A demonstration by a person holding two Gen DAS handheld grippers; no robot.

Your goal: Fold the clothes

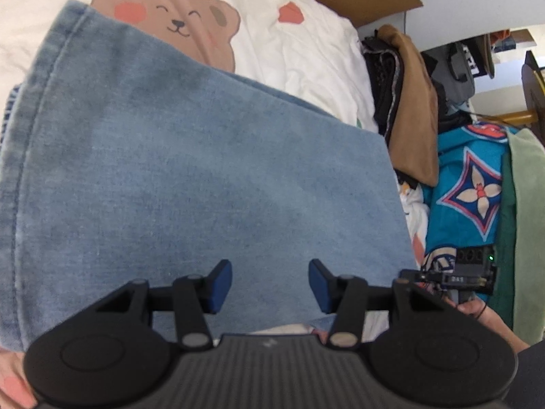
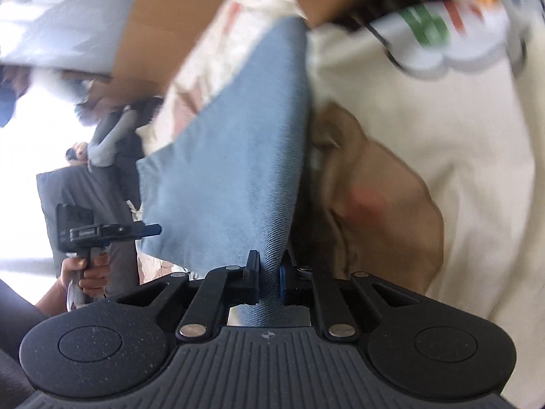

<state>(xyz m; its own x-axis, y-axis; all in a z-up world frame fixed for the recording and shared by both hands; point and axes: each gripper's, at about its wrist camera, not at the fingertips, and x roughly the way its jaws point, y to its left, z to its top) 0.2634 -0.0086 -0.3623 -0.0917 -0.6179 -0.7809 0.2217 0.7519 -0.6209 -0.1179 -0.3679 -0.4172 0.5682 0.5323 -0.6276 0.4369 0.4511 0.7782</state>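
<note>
- Ahead of the left hand-held gripper (image 1: 270, 286), whose fingers stand apart, the blue denim garment (image 1: 190, 170) lies flat and offers open room above it.
- Beyond the denim, the bear-print bedcover (image 1: 299, 44) is bare.
- To that gripper's right, a heap of brown and dark clothes (image 1: 408, 102) and a teal patterned cloth (image 1: 470, 184) block the bed's edge.
- The right hand-held gripper (image 2: 270, 281) has denim clamped between its fingers; raised fabric fills the space straight ahead, with open cream bedcover to its right.

Matt blue denim garment (image 1: 190, 170) on soft printed cotton bedsheet (image 1: 299, 47).
</note>
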